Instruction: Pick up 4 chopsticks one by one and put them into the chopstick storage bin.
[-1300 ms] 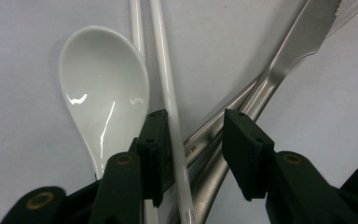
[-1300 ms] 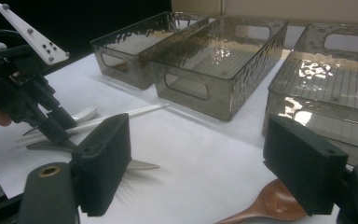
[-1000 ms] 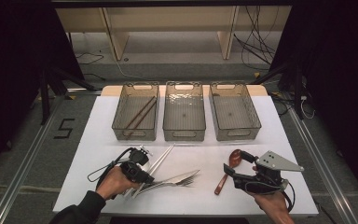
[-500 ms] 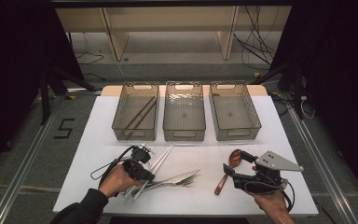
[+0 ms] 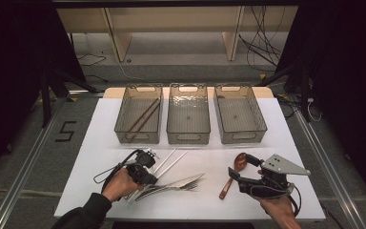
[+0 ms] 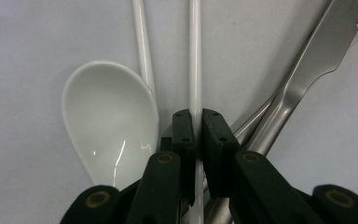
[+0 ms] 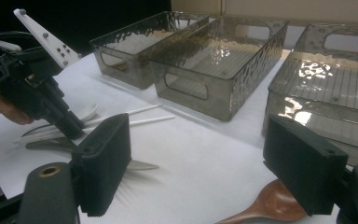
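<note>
Hand-held gripper (image 6: 195, 128) clamps 1 white chopstick (image 6: 195, 56) (beside white spoon (image 6: 109, 116)).

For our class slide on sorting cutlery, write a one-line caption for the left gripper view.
Left tongs shut on a white chopstick, with a white spoon lying beside.

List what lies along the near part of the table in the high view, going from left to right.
Left gripper → white chopsticks → metal cutlery pile → wooden spoon → right gripper.
</note>
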The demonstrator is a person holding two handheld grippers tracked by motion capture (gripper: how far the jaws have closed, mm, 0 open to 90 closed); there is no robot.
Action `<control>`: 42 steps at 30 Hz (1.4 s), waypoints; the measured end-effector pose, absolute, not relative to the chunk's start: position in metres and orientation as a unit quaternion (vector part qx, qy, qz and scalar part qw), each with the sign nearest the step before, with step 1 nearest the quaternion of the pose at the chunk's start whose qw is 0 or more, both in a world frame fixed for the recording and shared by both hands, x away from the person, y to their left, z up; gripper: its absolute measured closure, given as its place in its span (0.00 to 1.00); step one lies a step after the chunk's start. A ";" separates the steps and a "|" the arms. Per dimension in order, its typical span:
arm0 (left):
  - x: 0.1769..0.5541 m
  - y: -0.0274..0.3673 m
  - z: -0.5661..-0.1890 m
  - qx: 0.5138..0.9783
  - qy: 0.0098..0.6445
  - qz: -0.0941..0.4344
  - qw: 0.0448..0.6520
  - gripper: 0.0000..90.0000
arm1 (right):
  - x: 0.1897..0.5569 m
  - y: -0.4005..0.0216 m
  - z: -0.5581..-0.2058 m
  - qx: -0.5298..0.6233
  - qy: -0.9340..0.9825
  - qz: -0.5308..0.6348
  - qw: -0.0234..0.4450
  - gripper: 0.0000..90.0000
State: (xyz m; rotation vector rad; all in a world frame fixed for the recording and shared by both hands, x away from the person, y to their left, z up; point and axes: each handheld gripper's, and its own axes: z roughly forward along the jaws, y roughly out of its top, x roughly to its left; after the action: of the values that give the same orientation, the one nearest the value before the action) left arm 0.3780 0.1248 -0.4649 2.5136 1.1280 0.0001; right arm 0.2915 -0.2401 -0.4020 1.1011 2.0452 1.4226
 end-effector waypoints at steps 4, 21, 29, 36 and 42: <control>0.376 0.124 -0.458 0.898 0.390 0.004 0.205 0.93 | 0.291 -0.240 -0.402 0.395 0.734 0.512 0.208 0.27; 0.371 0.130 -0.425 0.887 0.369 0.035 0.276 0.93 | 0.291 -0.240 -0.402 0.394 0.734 0.513 0.206 0.27; 0.374 0.138 -0.418 0.877 0.375 0.046 0.296 0.93 | 0.291 -0.241 -0.402 0.395 0.734 0.513 0.207 0.27; 0.376 0.146 -0.412 0.868 0.384 0.054 0.311 0.93 | 0.291 -0.240 -0.402 0.395 0.733 0.513 0.207 0.27; 0.379 0.152 -0.405 0.861 0.386 0.064 0.327 0.93 | 0.291 -0.241 -0.402 0.396 0.733 0.514 0.206 0.27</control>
State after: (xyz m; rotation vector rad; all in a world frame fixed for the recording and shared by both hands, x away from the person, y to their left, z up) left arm 0.3794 0.1523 -0.4047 2.2545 1.0105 0.1674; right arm 0.2913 -0.2408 -0.4019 1.1025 2.0417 1.4320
